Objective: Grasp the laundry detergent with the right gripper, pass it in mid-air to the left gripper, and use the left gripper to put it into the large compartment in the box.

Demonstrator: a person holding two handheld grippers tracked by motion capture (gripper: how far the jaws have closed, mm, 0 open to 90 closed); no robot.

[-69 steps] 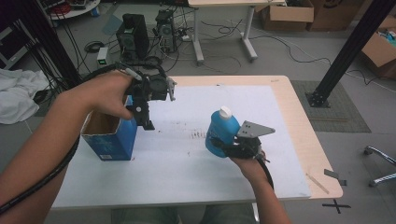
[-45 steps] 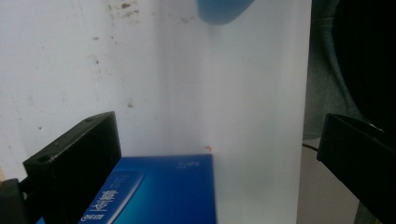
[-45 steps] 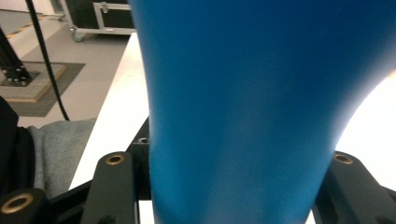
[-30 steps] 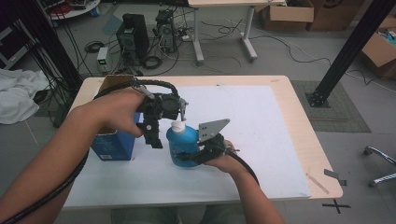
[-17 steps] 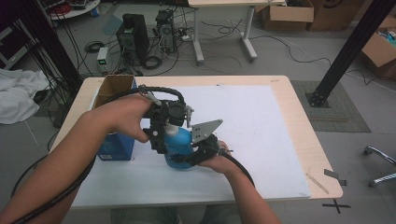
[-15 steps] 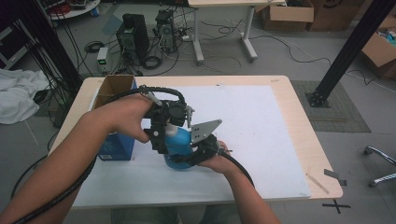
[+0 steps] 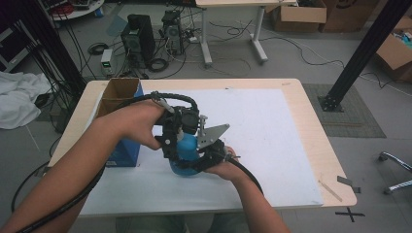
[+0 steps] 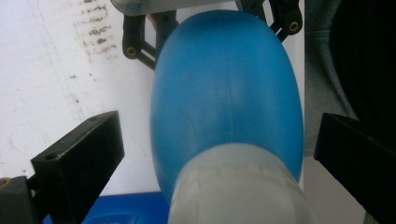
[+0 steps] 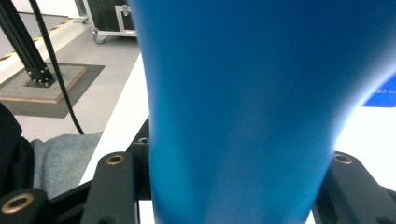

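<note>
A blue bottle (image 7: 186, 156) with a white cap (image 8: 238, 186) stands on the white sheet near the table's middle front. My right gripper (image 7: 210, 154) is shut on the bottle's body (image 9: 243, 102), which sits between its jaws from the right side. My left gripper (image 7: 176, 130) hangs over the bottle top, pointing down. In the left gripper view its two black jaws stand apart on either side of the cap, the right one close to it, the left one with a gap. The bottle's body (image 8: 224, 88) stretches away below the cap.
An open blue box (image 7: 119, 121) with a brown inside stands just left of the bottle, partly behind the left hand. The white sheet (image 7: 272, 131) covers most of the wooden table (image 7: 311, 111). Cables trail from both grippers toward the front edge.
The right gripper has carried the bottle from the table's right-centre leftward, next to the box. The left gripper has moved from above the box to over the bottle's cap.
</note>
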